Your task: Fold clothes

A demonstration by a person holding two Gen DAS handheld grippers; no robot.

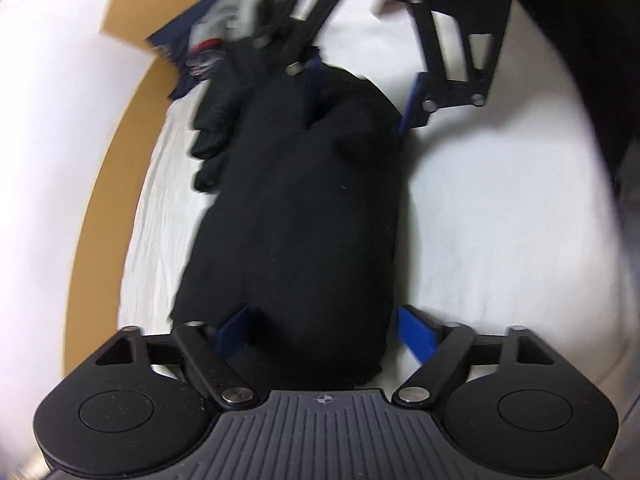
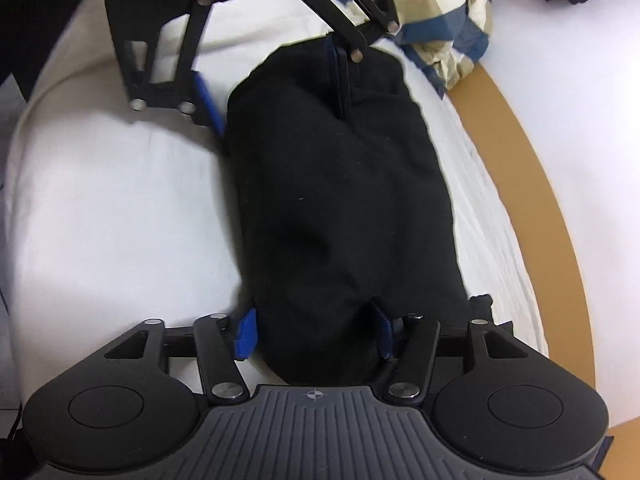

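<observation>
Even bright indoor light, soft shadows; motion blur throughout; strong fisheye bending at edges.

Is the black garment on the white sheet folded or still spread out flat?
Folded. The black garment lies as a narrow, thick bundle with rounded edges on the white sheet, no sleeves or hem spread out.

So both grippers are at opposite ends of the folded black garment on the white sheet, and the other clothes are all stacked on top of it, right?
Not stacked on it. The black garment lies alone on the white sheet, left gripper and right gripper at opposite ends. The left wrist view shows other clothes beyond it; the right wrist view shows a checked cloth off its far corner.
</observation>
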